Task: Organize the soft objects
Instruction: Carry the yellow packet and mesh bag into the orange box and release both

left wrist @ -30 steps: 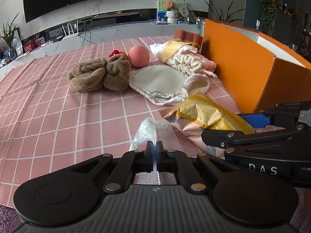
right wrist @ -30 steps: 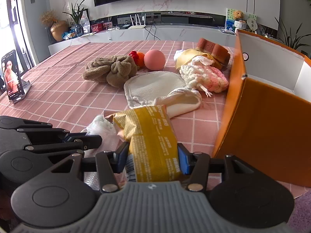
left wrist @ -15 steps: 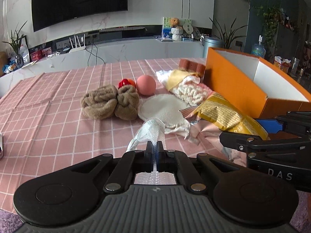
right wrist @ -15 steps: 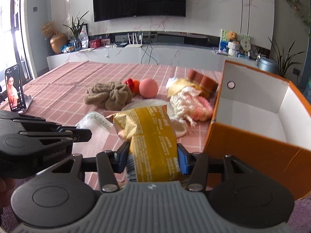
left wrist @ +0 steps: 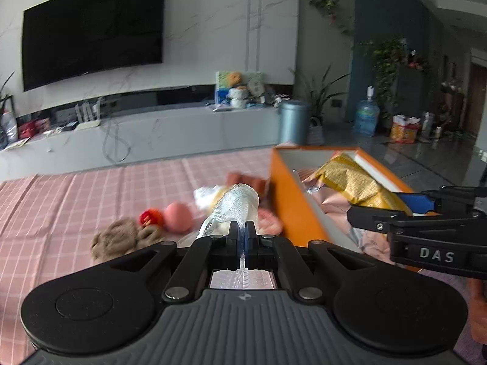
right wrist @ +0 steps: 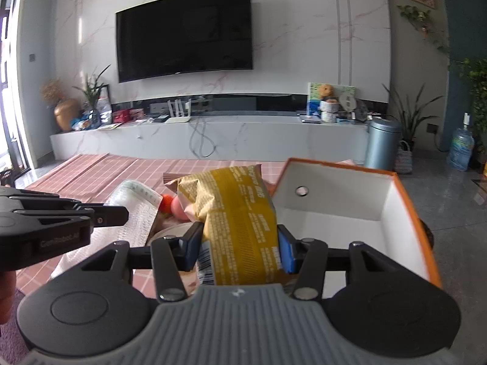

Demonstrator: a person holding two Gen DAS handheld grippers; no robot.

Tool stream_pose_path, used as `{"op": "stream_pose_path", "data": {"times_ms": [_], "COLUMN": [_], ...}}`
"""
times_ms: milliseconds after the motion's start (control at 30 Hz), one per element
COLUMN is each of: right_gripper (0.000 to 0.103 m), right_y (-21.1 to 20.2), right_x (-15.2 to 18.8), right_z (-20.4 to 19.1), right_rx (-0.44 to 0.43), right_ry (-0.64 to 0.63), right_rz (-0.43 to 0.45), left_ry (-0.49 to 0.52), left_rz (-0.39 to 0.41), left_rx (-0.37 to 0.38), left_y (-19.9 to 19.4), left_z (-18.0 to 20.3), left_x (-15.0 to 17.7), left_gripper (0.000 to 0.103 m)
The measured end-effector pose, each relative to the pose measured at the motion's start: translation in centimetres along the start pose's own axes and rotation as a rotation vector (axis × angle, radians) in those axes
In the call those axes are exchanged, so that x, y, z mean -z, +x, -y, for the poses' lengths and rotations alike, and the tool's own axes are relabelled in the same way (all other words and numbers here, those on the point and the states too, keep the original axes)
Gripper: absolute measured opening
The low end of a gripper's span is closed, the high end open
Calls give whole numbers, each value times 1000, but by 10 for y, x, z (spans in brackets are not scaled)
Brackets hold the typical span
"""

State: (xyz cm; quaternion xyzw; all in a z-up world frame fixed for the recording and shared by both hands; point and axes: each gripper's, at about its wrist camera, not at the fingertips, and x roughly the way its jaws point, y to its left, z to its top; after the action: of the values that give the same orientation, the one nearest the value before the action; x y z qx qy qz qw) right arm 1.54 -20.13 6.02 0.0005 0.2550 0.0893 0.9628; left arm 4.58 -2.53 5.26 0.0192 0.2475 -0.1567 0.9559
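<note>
My left gripper (left wrist: 243, 231) is shut on a clear crinkly plastic packet (left wrist: 236, 203), lifted above the pink checked tablecloth (left wrist: 76, 200). My right gripper (right wrist: 237, 246) is shut on a yellow snack bag (right wrist: 237, 213), held up beside the near wall of the orange box (right wrist: 344, 213), whose white inside shows nothing in it. The same bag (left wrist: 350, 182) shows in the left wrist view in front of the box (left wrist: 295, 200). On the cloth lie a brown towel (left wrist: 121, 237), a pink ball (left wrist: 178, 216), a red toy (left wrist: 150, 217) and a knitted piece (left wrist: 269, 222).
A grey TV bench (right wrist: 213, 133) with a dark screen (right wrist: 185, 33) above it runs behind the table. A metal bin (right wrist: 382, 143) and a water bottle (right wrist: 461, 149) stand on the floor to the right. Part of a hand (right wrist: 6, 289) shows at the left edge.
Both grippers have risen with their loads and tilted up, so the table items sit lower and smaller and the inside of the orange box has come into sight.
</note>
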Motion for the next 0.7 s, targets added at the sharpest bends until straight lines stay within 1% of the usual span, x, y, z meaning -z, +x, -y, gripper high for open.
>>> {"op": "stream_pose_path", "data": {"times_ms": [100, 200, 333, 433, 533, 600, 700], "right_gripper": [51, 51, 51, 51, 51, 50, 50], "right_y": [-4, -1, 8, 20, 36, 49, 69], "right_x": [-13, -25, -37, -41, -40, -40, -37], "right_z": [20, 43, 70, 84, 95, 99, 104], "right_rx": [43, 79, 123, 151, 165, 160, 123], "right_ry": [15, 26, 0, -51, -113, -173, -235], "right_rz": [-11, -58, -143, -211, -286, -336, -408], "left_ry": [22, 41, 61, 97, 145, 183, 215], "left_rz": [21, 28, -7, -69, -150, -202, -275], "left_rx": [64, 134, 208, 232, 246, 241, 233], "left_y": [7, 21, 48, 75, 103, 121, 146], "left_z": [16, 32, 53, 70, 86, 94, 101], "left_x": [-23, -47, -74, -86, -87, -83, -73], "left_gripper": [2, 2, 2, 2, 2, 2, 2]}}
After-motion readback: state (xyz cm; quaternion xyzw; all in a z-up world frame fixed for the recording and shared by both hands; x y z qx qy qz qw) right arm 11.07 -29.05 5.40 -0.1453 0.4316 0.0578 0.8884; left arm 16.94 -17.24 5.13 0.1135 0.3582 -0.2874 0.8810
